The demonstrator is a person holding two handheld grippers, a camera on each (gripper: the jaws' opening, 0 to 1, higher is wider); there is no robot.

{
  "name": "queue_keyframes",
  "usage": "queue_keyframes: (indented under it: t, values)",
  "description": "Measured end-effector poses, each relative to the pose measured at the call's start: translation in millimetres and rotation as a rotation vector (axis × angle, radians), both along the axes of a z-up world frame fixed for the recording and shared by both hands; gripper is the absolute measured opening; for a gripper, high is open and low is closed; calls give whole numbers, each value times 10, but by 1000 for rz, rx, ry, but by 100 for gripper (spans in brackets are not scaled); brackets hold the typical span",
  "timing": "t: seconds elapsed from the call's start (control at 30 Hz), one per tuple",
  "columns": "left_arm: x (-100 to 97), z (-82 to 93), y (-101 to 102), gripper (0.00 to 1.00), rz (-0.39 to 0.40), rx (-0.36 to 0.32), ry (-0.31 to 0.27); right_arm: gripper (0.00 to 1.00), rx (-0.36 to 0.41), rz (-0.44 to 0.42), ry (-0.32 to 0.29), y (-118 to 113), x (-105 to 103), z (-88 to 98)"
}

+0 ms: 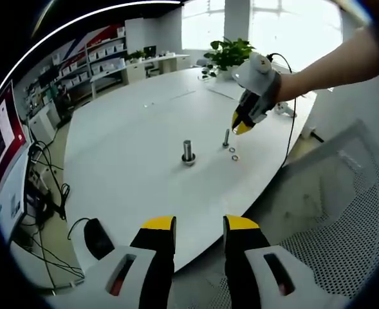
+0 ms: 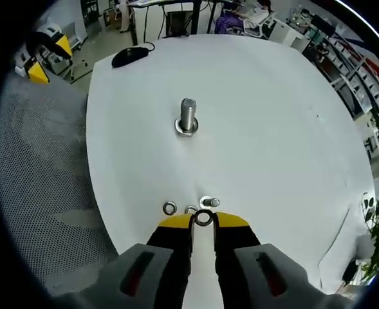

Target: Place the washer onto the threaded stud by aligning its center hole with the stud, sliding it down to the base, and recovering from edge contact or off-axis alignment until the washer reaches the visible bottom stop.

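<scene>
Right gripper point(image 2: 203, 221) pinching a washer point(image 2: 203, 219), ready for the stud point(image 2: 188, 117); left gripper point(image 1: 199, 225) spread, clear.

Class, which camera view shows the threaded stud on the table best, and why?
The right gripper view: the threaded stud stands upright, near centre, unobstructed, with its base flange visible. The left gripper view shows the stud smaller and farther off.
</scene>
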State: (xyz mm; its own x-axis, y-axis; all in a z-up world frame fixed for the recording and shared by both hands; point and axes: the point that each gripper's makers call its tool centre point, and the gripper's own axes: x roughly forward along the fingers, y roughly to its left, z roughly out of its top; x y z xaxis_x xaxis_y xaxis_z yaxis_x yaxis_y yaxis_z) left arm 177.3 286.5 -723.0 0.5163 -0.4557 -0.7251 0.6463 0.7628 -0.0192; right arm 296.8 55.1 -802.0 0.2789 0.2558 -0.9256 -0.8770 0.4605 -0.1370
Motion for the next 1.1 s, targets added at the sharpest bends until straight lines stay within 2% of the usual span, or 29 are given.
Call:
queue_keyframes:
  t: [0.43, 1.1]
  values:
    - [-4, -2, -1, 27, -3, 3, 0, 14, 0, 20, -38, 78, 117, 10]
    - [-3, 1, 5, 27, 1, 1, 1, 14, -16, 24, -21, 80, 153, -71]
